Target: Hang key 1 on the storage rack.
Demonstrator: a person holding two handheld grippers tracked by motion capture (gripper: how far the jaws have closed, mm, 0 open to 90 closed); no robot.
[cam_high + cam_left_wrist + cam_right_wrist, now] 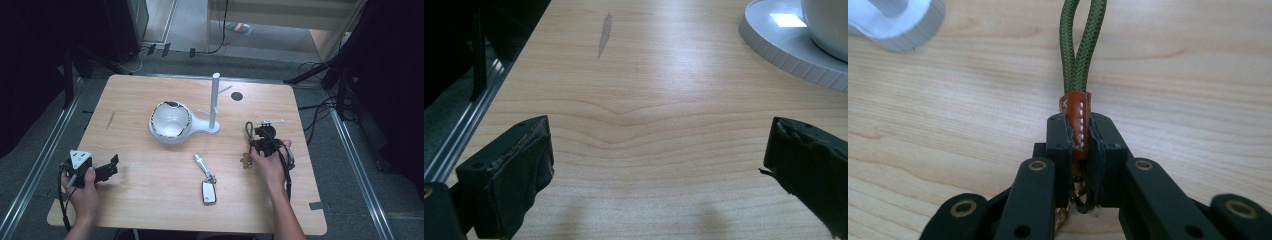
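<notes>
My right gripper (261, 144) (1081, 145) is shut on a keychain at the table's right side. Its jaws pinch the brown leather wrap (1077, 112), and the green cord loop (1080, 45) (248, 130) lies on the wood beyond the fingertips. A small brown pendant (245, 160) lies by the hand. My left gripper (112, 166) (659, 170) rests open near the front left edge, with only bare wood between its pads.
A white peg stand (215, 100) rises from a white base (205, 127) (784, 45) (898, 22) at mid-table, with a white bowl (171, 120) beside it. A silver key with a fob (206, 180) lies near the front. A dark disc (236, 96) sits at the back.
</notes>
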